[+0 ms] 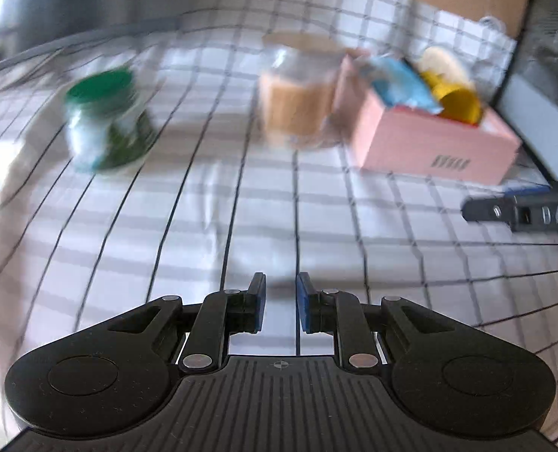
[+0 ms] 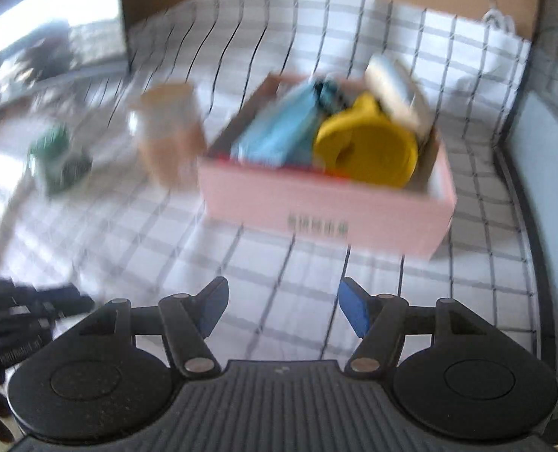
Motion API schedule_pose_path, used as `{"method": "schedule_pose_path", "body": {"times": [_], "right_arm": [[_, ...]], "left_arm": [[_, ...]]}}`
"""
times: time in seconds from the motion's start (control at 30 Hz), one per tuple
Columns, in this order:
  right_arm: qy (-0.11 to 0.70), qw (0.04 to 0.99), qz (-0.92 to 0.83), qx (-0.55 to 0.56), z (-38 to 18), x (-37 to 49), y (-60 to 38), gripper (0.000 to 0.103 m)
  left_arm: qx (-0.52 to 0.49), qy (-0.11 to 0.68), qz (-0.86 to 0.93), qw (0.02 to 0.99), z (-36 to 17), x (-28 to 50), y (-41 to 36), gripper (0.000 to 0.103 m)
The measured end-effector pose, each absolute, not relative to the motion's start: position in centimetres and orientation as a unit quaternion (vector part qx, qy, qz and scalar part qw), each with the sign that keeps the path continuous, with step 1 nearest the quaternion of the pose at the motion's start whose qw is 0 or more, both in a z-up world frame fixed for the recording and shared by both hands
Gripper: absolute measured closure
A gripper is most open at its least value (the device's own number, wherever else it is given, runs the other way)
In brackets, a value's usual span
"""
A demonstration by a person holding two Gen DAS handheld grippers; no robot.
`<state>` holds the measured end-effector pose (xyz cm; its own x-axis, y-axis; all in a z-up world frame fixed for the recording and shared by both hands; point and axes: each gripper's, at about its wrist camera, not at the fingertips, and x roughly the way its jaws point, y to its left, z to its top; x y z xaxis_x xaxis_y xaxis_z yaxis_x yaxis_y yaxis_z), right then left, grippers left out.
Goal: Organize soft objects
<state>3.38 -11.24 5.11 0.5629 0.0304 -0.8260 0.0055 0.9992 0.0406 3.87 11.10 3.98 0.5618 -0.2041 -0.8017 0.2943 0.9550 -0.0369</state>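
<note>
Right of centre, one pink box [image 2: 328, 203] holds a blue packet [image 2: 275, 135], a yellow roll [image 2: 369, 150] and a pale item [image 2: 395, 86]. Two jars stand left: green-lidded jar [image 1: 107, 120], tan jar [image 1: 298, 101]. Left gripper [image 1: 281, 303] is nearly closed and empty; right gripper [image 2: 282, 307] is parted, empty.

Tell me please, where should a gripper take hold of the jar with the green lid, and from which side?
Grip the green-lidded jar around its body just under the lid, coming from above and in front. It seems to stand upright and alone on the checked cloth, apart from the clear jar, so both sides look free. Blur hides finer detail.
</note>
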Motion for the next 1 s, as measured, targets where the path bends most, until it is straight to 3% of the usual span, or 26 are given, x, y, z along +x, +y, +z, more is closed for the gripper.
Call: {"method": "schedule_pose_path", "body": {"times": [0.1, 0.13, 0.2, 0.37, 0.43, 1.0], "right_arm": [[0.470, 0.882, 0.036, 0.020, 3.5, 2.4, -11.9, 0.036], [0.460, 0.887, 0.040, 0.014, 3.4, 2.2, -11.9, 0.028], [0.455, 0.889, 0.045, 0.004, 3.0, 1.9, -12.1, 0.021], [0.449, 0.892, 0.042, -0.019, 2.4, 1.8, -12.8, 0.004], [0.447, 0.894, 0.024, -0.012, 2.1, 2.2, -13.9, 0.000], [0.364, 0.930, 0.046, -0.017, 0.7, 1.7, -15.8, 0.000]], "left_arm": [[0.041, 0.410, -0.126, 0.903, 3.2, 1.5, 9.9, 0.078], [0.045, 0.402, -0.129, 0.905, 3.1, 1.0, 9.4, 0.076], [0.054, 0.388, -0.134, 0.910, 2.7, 0.2, 8.0, 0.057], [0.054, 0.374, -0.111, 0.919, 2.1, -0.6, 5.4, 0.030], [0.042, 0.371, -0.090, 0.923, 1.9, -0.5, 4.8, 0.029], [0.045, 0.329, -0.046, 0.942, 1.0, -0.4, 3.0, 0.030]]}}
